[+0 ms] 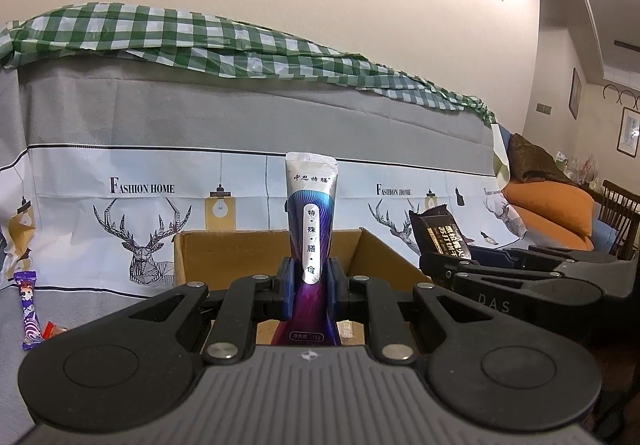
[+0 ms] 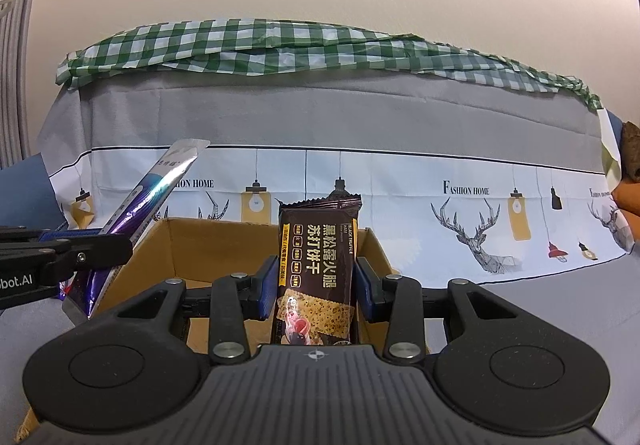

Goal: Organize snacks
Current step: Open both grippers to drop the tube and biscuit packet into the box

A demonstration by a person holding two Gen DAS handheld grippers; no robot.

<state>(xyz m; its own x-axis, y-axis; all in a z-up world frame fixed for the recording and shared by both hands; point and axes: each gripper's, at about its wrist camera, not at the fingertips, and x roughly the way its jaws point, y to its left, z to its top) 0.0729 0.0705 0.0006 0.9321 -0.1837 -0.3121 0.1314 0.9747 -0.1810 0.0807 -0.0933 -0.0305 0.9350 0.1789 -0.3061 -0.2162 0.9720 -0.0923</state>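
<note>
Left wrist view: my left gripper (image 1: 311,277) pinches a silver-purple foil sachet (image 1: 311,205) upright, my right gripper (image 2: 316,281) clamps a dark-brown cracker packet (image 2: 316,265), both over the open brown cardboard box (image 2: 192,245).

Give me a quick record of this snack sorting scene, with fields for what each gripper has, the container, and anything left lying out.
left gripper: shut on the silver and purple sachet, held upright
right gripper: shut on the dark brown cracker packet, held upright
container: open cardboard box, just ahead of both grippers
left lying out: purple candy wrapper on the grey cloth, far left
backdrop: deer print cover, green checked cloth on top
</note>
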